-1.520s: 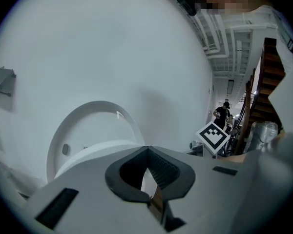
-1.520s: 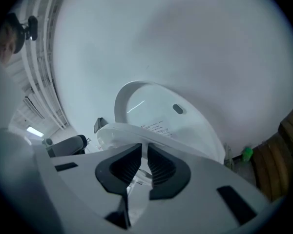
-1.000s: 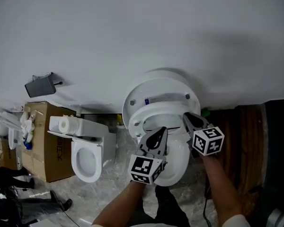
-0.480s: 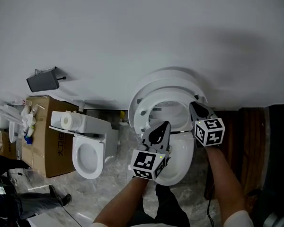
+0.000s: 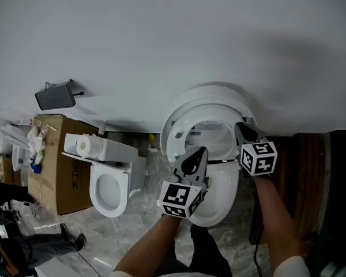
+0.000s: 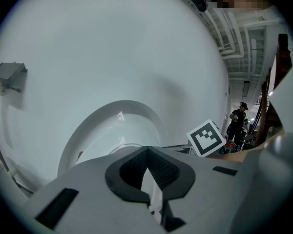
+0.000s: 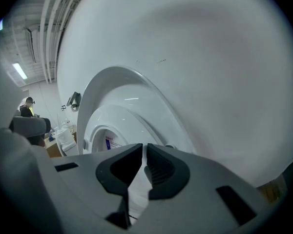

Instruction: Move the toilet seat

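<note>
A white toilet stands against the wall, with its lid [image 5: 210,92] upright. The toilet seat [image 5: 174,133] is raised in front of the lid, well above the bowl [image 5: 216,198]. My right gripper [image 5: 241,129] is shut on the seat's right edge, and a white sliver of the seat sits in its narrow gap [image 7: 144,152]. My left gripper [image 5: 196,154] is at the seat's front edge, with a thin white edge showing between its nearly closed jaws [image 6: 149,177]. In the right gripper view the seat [image 7: 110,126] arcs inside the lid [image 7: 124,79].
A second, smaller toilet [image 5: 106,192] stands to the left with a paper roll [image 5: 78,146] on its tank. Beside it is a cardboard box [image 5: 52,175]. A grey box [image 5: 53,98] hangs on the wall. A dark wooden panel [image 5: 300,172] stands at the right.
The seat has swung up from over the bowl toward the lid. Both grippers rose with it, the right one further up and to the right.
</note>
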Available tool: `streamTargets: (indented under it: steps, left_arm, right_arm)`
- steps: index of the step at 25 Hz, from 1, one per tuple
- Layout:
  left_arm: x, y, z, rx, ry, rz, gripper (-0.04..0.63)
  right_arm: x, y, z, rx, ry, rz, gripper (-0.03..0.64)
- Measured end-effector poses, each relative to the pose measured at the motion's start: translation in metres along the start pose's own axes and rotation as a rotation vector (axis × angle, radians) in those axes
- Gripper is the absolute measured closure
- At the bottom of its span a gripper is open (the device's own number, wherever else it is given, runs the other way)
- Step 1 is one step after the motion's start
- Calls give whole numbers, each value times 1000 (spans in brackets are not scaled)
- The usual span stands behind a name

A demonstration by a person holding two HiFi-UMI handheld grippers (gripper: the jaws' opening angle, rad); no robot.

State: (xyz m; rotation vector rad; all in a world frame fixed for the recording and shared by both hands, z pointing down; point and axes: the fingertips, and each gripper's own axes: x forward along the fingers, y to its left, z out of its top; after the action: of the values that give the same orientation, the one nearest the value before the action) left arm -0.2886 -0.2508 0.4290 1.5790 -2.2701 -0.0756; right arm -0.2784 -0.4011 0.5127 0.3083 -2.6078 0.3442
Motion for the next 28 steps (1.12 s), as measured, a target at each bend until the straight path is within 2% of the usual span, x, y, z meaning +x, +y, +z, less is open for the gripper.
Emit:
streamTargets:
  steps: [7, 15, 22, 28]
  left_arm:
    - [-4, -1, 7, 14, -8, -7, 588]
    - [-33, -15, 16, 16, -7, -36, 588]
    - [-80, -47, 23, 49, -2, -103, 588]
    - [-117, -58, 32, 75, -31, -151, 588]
  right_arm:
    - [-11, 15, 10, -14, -28, 17, 577]
    - [-67, 75, 16, -45, -94, 50, 580]
    - [-120, 115, 16, -18, -141, 12, 586]
    - [-158, 140, 24, -51, -202, -50, 591]
